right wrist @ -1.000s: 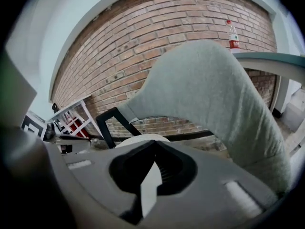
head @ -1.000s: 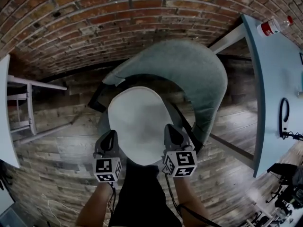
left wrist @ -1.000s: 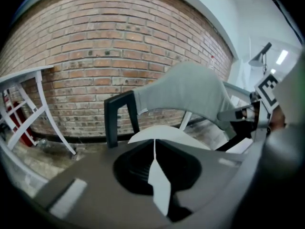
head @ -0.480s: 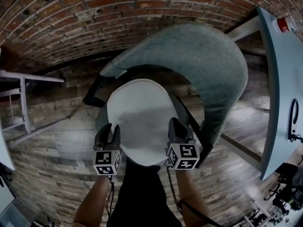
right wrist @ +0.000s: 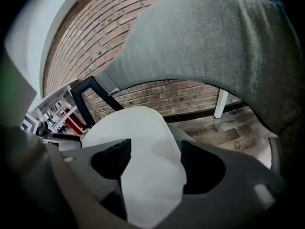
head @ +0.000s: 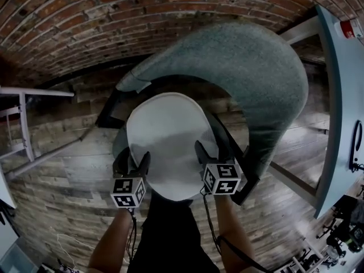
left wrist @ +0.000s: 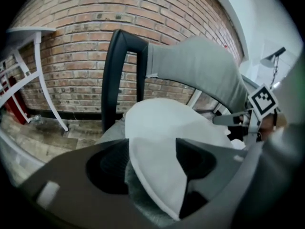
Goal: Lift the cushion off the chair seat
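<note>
cushion [head: 170,144], white and rounded, lies on the grey chair seat [head: 120,148], with its near edge toward the person and its far edge under the curve of the backrest [head: 256,78].

the left gripper [head: 133,164] is at the cushion's near left edge. its jaws have just been opening and now stand wide apart. in the left gripper view the cushion's rim runs between them, with grey seat fabric showing just under it. the right gripper [head: 211,155] is at the near right edge. its jaws have also just been opening and are spread, with the cushion's edge lying between them in the right gripper view. neither gripper is clamped on the cushion. each gripper carries a marker cube, the left one [head: 128,192] and the right one [head: 223,178], and the person's forearms [head: 114,243] reach in from the bottom of the head view.

the backrest wraps round the right and far side of the seat, and a black frame [head: 111,110] shows at the chair's left. the chair stands on a wood plank floor [head: 62,181] in front of a brick wall [head: 114,16]. a pale tabletop [head: 341,95] runs along the right edge, with a red-capped bottle [head: 350,27] at its far end and a black cable [head: 355,147] nearer. a white frame [head: 25,124] stands well apart at the left.
</note>
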